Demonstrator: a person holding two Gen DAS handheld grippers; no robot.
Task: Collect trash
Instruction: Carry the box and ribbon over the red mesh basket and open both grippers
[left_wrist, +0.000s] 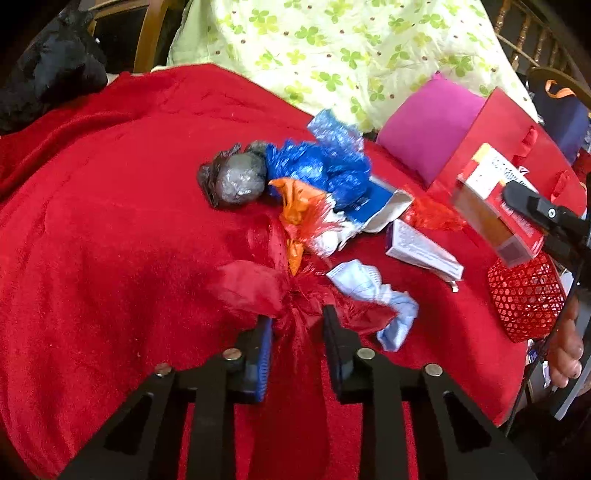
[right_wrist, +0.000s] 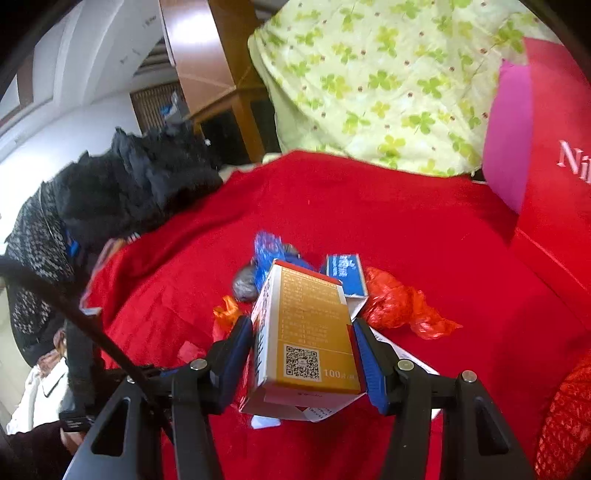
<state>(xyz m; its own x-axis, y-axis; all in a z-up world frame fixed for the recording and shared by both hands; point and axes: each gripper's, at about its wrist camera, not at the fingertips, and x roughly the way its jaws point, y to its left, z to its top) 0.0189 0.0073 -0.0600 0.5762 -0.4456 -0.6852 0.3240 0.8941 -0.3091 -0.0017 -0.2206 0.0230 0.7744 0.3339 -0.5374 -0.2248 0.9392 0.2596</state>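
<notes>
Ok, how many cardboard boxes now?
3: a gold box in the right claw, a torn blue box among the bags, a white box beside the face mask. Others may be hidden.

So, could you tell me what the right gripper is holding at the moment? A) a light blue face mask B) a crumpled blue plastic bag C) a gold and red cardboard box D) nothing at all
C: in the right wrist view, the right gripper is shut on the gold and red cardboard box with a QR code, its fingers pressing both sides, lifted above the red blanket.
</notes>
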